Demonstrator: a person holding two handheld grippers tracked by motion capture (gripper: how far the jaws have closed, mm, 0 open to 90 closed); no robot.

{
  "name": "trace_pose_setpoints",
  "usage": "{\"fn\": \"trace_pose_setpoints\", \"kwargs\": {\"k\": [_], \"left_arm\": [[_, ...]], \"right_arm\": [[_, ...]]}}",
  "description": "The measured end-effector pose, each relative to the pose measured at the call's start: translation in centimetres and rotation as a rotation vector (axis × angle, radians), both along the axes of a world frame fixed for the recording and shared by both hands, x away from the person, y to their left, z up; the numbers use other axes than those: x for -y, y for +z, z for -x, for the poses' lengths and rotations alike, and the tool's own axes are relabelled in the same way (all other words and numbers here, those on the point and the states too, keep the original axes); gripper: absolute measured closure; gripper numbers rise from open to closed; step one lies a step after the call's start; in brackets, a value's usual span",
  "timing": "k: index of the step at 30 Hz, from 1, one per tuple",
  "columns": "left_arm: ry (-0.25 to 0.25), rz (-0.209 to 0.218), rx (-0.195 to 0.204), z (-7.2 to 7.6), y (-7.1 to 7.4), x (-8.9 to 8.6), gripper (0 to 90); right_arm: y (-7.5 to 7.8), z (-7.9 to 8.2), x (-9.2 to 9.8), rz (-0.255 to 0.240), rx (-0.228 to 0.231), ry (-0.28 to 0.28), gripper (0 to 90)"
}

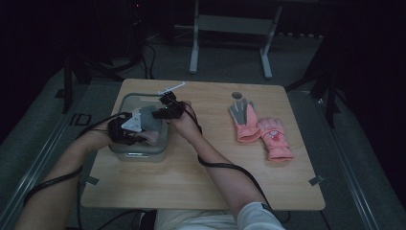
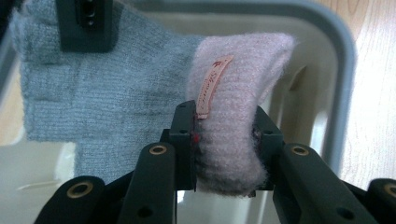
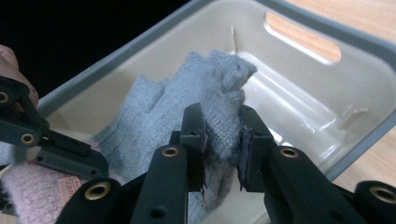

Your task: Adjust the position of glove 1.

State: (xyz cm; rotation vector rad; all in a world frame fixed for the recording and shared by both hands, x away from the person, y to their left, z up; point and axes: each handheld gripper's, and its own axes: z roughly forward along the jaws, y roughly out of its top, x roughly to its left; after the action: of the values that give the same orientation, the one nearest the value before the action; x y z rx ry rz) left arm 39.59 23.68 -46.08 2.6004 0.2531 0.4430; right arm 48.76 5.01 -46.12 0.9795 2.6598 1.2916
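Both grippers over the bin: my left gripper pinches the glove's pink cuff, right gripper pinches its grey fingers.

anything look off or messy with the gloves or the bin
Nothing stands out. Both grippers hold one grey and pink knit glove over the clear bin, and two other gloves lie flat on the table.
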Motion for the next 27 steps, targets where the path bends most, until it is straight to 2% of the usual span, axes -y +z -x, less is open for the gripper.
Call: {"fn": "trace_pose_setpoints", "kwargs": {"k": [3, 6, 7, 9, 12, 15, 17, 20, 21, 22, 23, 24, 25, 26, 27], "left_arm": [[0.002, -0.016, -0.033, -1.1, -0.6, 0.2, 68.0], [0.003, -0.046, -0.057, -2.0, -1.3, 0.4, 67.7], [0.008, -0.056, -0.057, -2.2, -1.5, 0.5, 67.5], [0.018, -0.064, -0.093, -2.7, -1.9, 0.5, 67.2], [0.021, -0.081, -0.113, -3.1, -2.3, 0.7, 66.6], [0.023, -0.1, -0.132, -3.2, -2.5, 1.0, 61.9], [0.052, -0.08, -0.165, -3.2, -2.4, 1.1, 56.3], [0.064, -0.062, -0.174, -3.1, -2.3, 1.0, 51.7], [0.097, -0.041, -0.188, -3.1, -2.2, 0.9, 51.7], [0.123, -0.031, -0.198, -3.1, -2.1, 0.9, 41.2], [0.137, -0.019, -0.2, -3.0, -2.0, 0.8, 41.2], [0.171, 0.016, -0.189, -2.8, -1.6, 0.5, 32.4], [0.171, 0.016, -0.189, -2.8, -1.6, 0.5, 29.2], [0.196, 0.03, -0.189, -2.7, -1.4, 0.4, 29.2], [0.206, 0.057, -0.188, -2.5, -1.0, 0.2, 20.6]], "right_arm": [[-0.7, -0.4, 0.1, 0.003, -0.018, -0.019, 72.5], [-1.0, -0.5, 0.5, 0.014, -0.013, -0.037, 62.7], [-0.9, -0.5, 0.8, 0.012, -0.008, -0.042, 62.2], [-0.6, -0.5, 1.6, -0.011, -0.015, -0.043, 58.3], [-0.1, -0.4, 2.8, -0.033, -0.01, -0.054, 55.5], [0.2, -0.2, 3.6, -0.04, -0.007, -0.054, 52.7], [0.3, 0.0, 4.1, -0.048, -0.004, -0.05, 50.7], [0.3, 0.2, 4.6, -0.058, -0.007, -0.047, 47.9], [0.3, 0.3, 4.8, -0.063, -0.008, -0.044, 46.3], [0.2, 0.4, 5.2, -0.076, -0.005, -0.036, 42.1], [0.1, 0.5, 5.4, -0.077, -0.009, -0.029, 39.6], [0.0, 0.7, 5.9, -0.074, -0.006, -0.021, 35.1], [0.0, 0.7, 5.9, -0.074, -0.006, -0.021, 35.1], [0.0, 0.8, 6.0, -0.075, -0.005, -0.009, 32.4], [0.1, 1.1, 6.4, -0.078, 0.004, 0.016, 29.1]]}}
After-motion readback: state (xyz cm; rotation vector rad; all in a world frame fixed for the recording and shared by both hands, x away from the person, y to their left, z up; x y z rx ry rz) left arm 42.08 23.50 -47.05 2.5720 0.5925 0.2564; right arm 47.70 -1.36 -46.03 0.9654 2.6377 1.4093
